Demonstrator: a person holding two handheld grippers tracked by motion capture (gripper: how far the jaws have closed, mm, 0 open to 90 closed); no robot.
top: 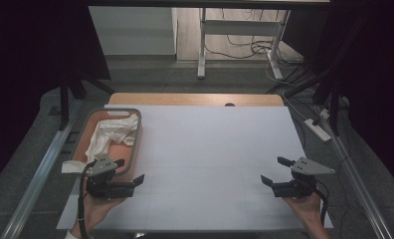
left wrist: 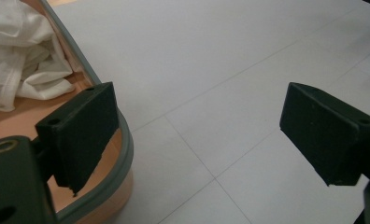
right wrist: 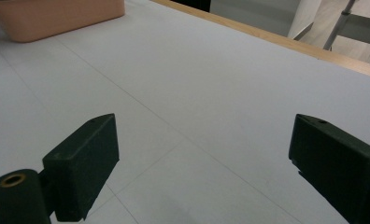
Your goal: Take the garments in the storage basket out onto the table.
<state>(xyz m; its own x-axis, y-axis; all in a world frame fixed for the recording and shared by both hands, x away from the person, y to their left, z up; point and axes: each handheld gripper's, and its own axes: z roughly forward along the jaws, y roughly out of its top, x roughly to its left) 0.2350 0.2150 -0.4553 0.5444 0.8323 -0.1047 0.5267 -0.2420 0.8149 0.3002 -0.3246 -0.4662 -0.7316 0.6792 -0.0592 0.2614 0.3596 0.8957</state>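
While both claws are held low over the near part of the bench (top: 210, 149), a wide bare stretch of its white surface is left open between them and beyond them to the far wooden edge. The left claw (top: 130, 172) is held by the left hand (top: 96, 206) with its jaws spread wide apart and nothing between them; one jaw is seen over the near rim of the basket (top: 135, 144), the other over bare bench. The right claw (top: 275, 170) is held by the right hand (top: 304, 204) near the bench's right edge, its jaws likewise parted and empty.

One peach basket with a grey rim is set at the left edge of the bench, and one crumpled white cloth (top: 110, 132) is lain inside it. In the left gripper view the cloth (left wrist: 19, 51) is seen against the basket's (left wrist: 122, 154) inner floor, apart from the jaws. Two claws, two hands, one basket and one cloth are counted.
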